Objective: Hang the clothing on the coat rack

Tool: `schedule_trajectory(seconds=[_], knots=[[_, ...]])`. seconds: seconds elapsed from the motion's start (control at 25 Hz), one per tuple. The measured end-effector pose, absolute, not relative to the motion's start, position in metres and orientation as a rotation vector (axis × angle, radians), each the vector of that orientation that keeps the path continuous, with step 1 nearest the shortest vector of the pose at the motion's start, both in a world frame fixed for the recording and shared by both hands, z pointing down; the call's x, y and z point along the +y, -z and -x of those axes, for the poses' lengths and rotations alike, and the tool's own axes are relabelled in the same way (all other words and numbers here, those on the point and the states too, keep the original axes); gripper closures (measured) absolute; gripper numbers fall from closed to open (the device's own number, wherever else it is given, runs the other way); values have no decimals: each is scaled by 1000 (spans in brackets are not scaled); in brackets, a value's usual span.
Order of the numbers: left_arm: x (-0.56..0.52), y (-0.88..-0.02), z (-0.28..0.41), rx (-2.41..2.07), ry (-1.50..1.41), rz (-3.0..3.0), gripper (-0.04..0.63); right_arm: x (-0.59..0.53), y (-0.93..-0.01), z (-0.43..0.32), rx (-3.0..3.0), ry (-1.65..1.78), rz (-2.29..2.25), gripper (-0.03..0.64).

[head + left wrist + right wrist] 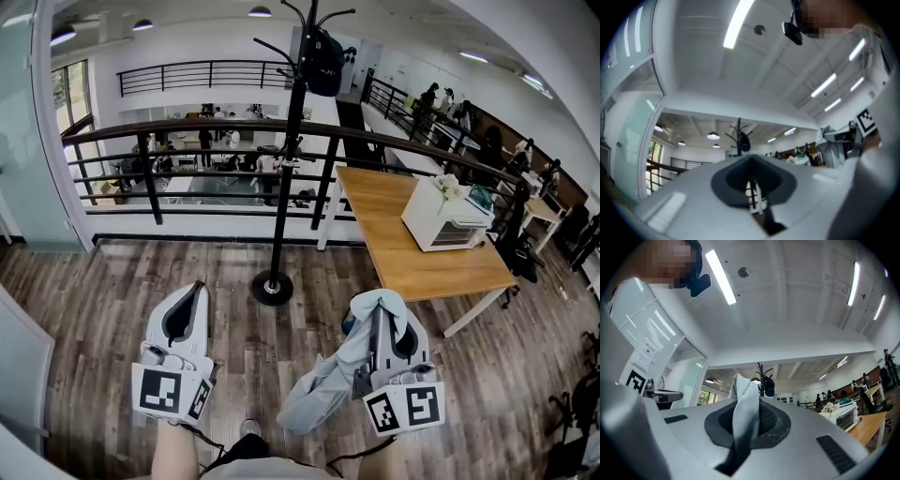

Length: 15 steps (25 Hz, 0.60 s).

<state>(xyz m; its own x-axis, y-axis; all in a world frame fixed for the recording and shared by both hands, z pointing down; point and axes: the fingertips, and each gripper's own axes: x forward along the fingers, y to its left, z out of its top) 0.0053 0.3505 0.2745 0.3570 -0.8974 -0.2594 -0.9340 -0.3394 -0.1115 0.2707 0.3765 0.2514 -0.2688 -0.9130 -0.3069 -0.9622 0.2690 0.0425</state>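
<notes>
Your head camera looks steeply down onto the wooden floor (103, 309), facing the coat rack (287, 178) standing ahead. Each of your 2 gripper cameras sits close behind its own jaws, tilted up toward the ceiling (740, 70). All 3 views share that coat rack, small in both gripper views.

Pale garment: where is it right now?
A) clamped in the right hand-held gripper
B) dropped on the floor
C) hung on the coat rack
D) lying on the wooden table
A: the right gripper view shows the pale garment pinched between the jaws of the right hand-held gripper.
</notes>
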Motion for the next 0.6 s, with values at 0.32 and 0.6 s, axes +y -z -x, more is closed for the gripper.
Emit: schedule_trajectory(seconds=[0.32,0.6], knots=[[271,-267,28,1618,-255,2372,586,298,-247,-238,2290,-335,1742,611],[223,-267,46,1598,-269,2382,586,250,-245,-221,2274,-348,1755,611]])
